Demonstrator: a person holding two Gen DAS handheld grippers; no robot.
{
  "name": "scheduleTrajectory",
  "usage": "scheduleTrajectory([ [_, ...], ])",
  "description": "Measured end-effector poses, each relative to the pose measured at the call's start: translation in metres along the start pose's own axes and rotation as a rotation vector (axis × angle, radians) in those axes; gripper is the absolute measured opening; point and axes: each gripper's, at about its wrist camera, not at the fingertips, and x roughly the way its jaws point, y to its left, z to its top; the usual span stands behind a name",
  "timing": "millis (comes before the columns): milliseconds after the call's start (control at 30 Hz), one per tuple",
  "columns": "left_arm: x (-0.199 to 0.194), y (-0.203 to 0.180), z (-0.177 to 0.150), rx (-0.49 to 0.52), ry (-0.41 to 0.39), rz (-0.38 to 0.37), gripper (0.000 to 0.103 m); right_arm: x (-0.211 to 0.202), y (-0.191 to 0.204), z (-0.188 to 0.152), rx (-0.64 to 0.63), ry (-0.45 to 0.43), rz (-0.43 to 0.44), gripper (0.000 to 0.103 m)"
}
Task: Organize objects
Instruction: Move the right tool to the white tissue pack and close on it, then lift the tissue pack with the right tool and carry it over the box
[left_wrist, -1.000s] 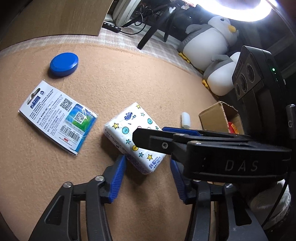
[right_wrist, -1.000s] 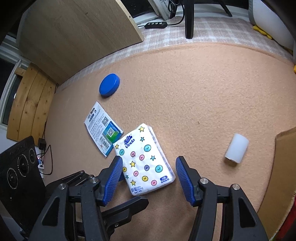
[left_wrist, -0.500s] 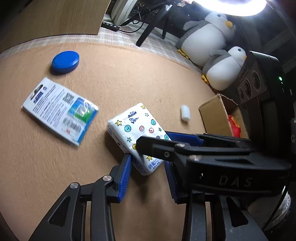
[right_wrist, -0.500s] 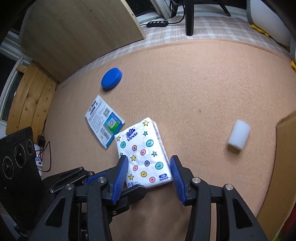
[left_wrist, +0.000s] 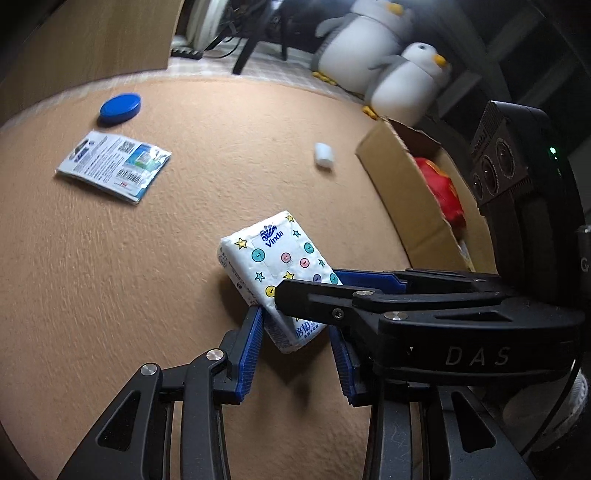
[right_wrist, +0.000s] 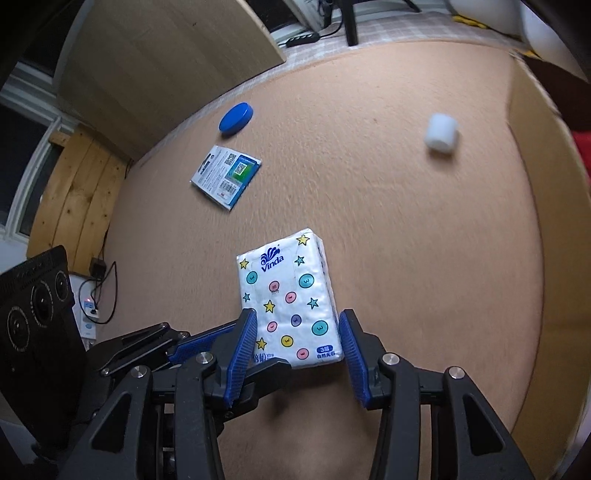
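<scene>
A white Vinda tissue pack (right_wrist: 290, 295) with coloured dots and stars is held between the blue pads of my right gripper (right_wrist: 297, 341), which is shut on its near end. The pack looks lifted and tilted above the tan carpet. In the left wrist view the same pack (left_wrist: 273, 264) sits between the pads of my left gripper (left_wrist: 297, 341), and the right gripper's black arm crosses in front. A gap shows beside the left gripper's right pad, so it looks open around the pack.
On the carpet lie a blue round lid (right_wrist: 236, 117), a flat printed packet (right_wrist: 226, 175) and a small white cylinder (right_wrist: 442, 132). An open cardboard box (left_wrist: 402, 192) with a red item inside stands at the right. Two plush penguins (left_wrist: 402, 83) sit behind it.
Both grippers have narrowed around the tissue pack. The right one now grips it and has lifted and turned it toward the box side. The lid and packet lie farther away.
</scene>
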Motion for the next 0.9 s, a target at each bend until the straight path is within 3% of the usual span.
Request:
scheduleTrajectory([
  [167, -0.014, -0.021, -0.006, 0.043, -0.031, -0.007, 0.038, -0.021, -0.003, -0.014, 0.04, -0.054, 0.017, 0.043],
  [533, -0.035, -0.088, 0.011, 0.162, -0.103, -0.068, 0.038, -0.096, -0.007, -0.028, 0.024, -0.213, -0.04, 0.043],
  [900, -0.017, -0.173, 0.021, 0.299, -0.102, -0.136, 0.038, -0.165, -0.056, -0.049, 0.099, -0.333, -0.109, 0.042],
])
